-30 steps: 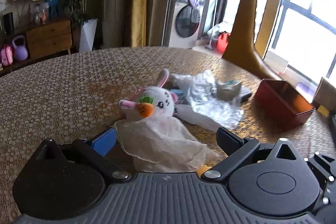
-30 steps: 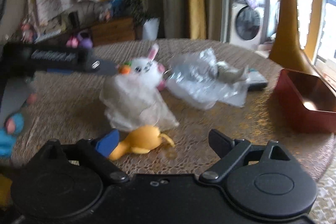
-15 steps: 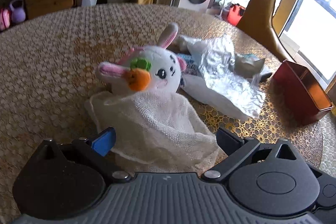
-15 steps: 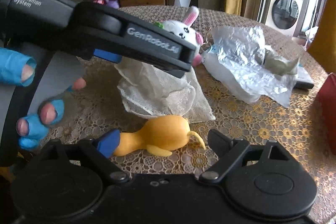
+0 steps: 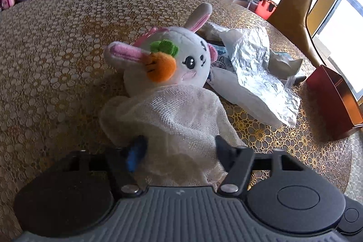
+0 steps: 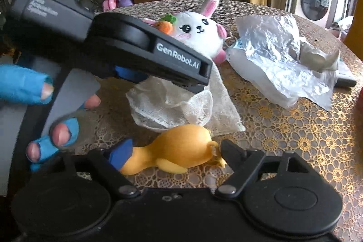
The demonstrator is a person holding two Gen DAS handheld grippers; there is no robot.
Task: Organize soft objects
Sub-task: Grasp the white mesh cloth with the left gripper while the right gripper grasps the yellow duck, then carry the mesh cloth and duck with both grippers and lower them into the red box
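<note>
Left wrist view: the left gripper [image 5: 179,146] has come lower and closer than 1 second ago, and its 2 fingers have just been closing. They now squeeze the white net cloth [image 5: 172,119] from both sides. The cloth lies on the table [image 5: 56,49], touching the bunny toy [image 5: 179,62].

Right wrist view: the right gripper [image 6: 174,152] has dropped closer too, its fingers closing a bit. The yellow duck toy [image 6: 179,157] lies between them. I cannot tell if they press it.
</note>
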